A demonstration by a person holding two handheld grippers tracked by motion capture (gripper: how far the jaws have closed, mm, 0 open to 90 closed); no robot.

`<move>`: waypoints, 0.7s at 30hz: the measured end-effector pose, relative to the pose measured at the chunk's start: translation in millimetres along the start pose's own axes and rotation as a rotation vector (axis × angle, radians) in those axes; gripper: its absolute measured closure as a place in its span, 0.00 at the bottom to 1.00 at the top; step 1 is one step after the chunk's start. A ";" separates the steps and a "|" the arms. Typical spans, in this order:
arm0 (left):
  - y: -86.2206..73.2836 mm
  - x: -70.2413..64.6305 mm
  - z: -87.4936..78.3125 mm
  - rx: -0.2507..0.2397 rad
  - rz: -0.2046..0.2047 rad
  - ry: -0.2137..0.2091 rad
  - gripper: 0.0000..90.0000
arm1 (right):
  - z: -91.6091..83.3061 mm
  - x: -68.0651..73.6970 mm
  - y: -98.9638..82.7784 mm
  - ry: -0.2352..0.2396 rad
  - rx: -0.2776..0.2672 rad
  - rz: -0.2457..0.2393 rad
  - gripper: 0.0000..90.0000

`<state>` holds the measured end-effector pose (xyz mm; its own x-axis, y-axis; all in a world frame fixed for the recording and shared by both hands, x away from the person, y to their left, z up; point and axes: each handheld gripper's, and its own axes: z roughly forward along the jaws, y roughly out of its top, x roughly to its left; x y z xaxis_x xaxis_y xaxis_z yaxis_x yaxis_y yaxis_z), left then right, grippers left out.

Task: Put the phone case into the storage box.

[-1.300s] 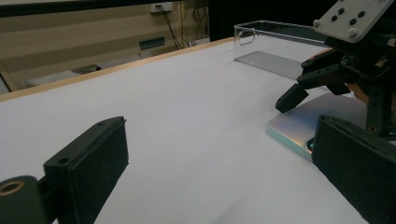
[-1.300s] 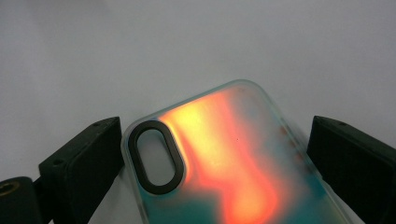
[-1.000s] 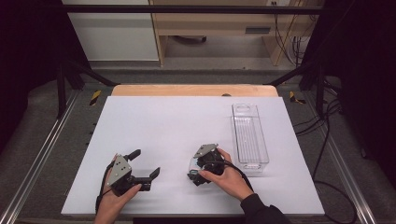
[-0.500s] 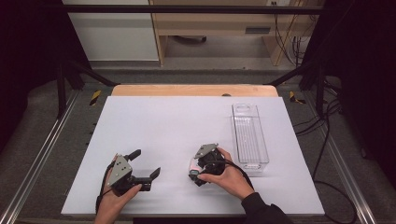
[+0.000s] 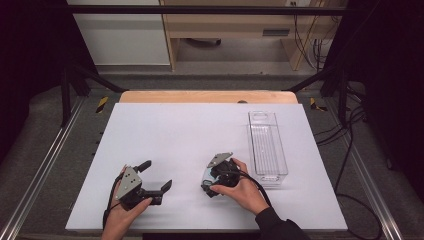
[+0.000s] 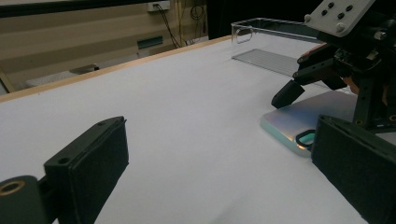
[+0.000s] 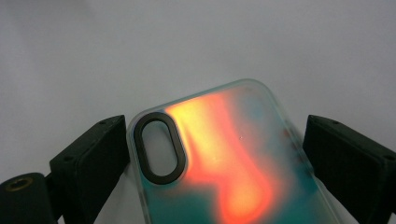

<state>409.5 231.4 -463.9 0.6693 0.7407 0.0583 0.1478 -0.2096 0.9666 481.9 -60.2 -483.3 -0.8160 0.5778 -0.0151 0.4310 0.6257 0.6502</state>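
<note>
A phone case (image 7: 224,154) with an orange and teal sheen and a black camera ring lies flat on the white table. My right gripper (image 7: 217,135) is open and straddles its camera end. One jaw is close to the left edge, and the other stands a little off the right edge. In the high view the right gripper (image 5: 208,183) tilts down over the case (image 5: 205,175) at centre front. My left gripper (image 5: 156,175) rests at the front left, open and holding nothing. In its own view the left gripper (image 6: 219,140) looks towards the case (image 6: 303,116).
An empty clear plastic tray (image 5: 267,175) stands lengthwise at the right of the white table (image 5: 175,130), just beyond my right hand; its rim (image 6: 261,23) is also visible from the left gripper. A wooden strip runs along the table's far edge.
</note>
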 end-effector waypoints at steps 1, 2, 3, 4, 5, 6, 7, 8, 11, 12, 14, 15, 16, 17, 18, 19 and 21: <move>0.0 0.1 -0.1 -0.001 -0.001 0.000 0.04 | 0.8 0.1 0.7 -0.004 -0.004 0.013 0.10; 0.1 0.1 -0.2 -0.001 -0.001 0.000 0.04 | 1.7 -0.1 1.6 -0.012 -0.006 0.020 0.10; 0.1 0.1 -0.2 -0.002 -0.001 0.000 0.04 | 2.6 -0.2 2.4 -0.015 -0.011 0.025 0.10; 0.2 0.1 -0.2 -0.002 -0.001 -0.001 0.04 | 3.2 -0.2 3.0 -0.020 -0.012 0.032 0.11; 0.2 0.1 -0.2 -0.002 0.000 -0.001 0.04 | 4.2 -0.4 4.1 -0.023 -0.015 0.038 0.11; 0.2 0.1 -0.2 -0.002 0.000 -0.001 0.04 | 4.5 -0.5 4.7 -0.025 -0.014 0.037 0.11; 0.2 0.1 -0.2 -0.002 0.000 -0.002 0.04 | 5.2 -0.7 5.3 -0.028 -0.016 0.040 0.11; 0.2 0.1 -0.3 -0.002 0.000 -0.002 0.04 | 5.4 -1.0 5.5 -0.028 -0.018 0.039 0.12; 0.1 0.1 -0.2 -0.002 0.000 -0.002 0.04 | 5.5 -1.0 5.8 -0.028 -0.017 0.036 0.13; 0.1 0.1 -0.2 -0.001 0.001 -0.002 0.04 | 5.7 -1.1 5.8 -0.028 -0.019 0.030 0.13; 0.2 0.0 -0.1 -0.001 0.001 -0.002 0.04 | 6.0 -1.7 5.6 -0.026 -0.022 0.029 0.13; 0.2 -0.1 -0.1 -0.001 0.002 -0.002 0.04 | 6.1 -2.0 5.8 -0.024 -0.023 0.028 0.13; 0.2 -0.2 0.0 0.000 0.002 -0.002 0.04 | 6.2 -2.2 6.0 -0.022 -0.021 0.027 0.13; 0.2 -0.3 0.1 0.000 0.003 -0.003 0.04 | 6.1 -2.7 6.1 -0.017 -0.020 0.028 0.13; 0.2 -0.4 0.2 0.000 0.004 -0.003 0.04 | 5.9 -3.4 6.2 -0.013 -0.017 0.025 0.13; 0.2 -0.4 0.2 0.000 0.004 -0.003 0.04 | 5.5 -4.2 6.2 -0.006 -0.015 0.021 0.13; 0.2 -0.5 0.2 0.000 0.004 -0.004 0.04 | 5.4 -5.3 6.0 0.003 -0.016 0.014 0.13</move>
<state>409.4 230.9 -463.8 0.6727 0.7374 0.0614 0.1453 -0.2130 0.9662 490.9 -56.7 -483.4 -0.8112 0.5848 -0.0036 0.4362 0.6092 0.6623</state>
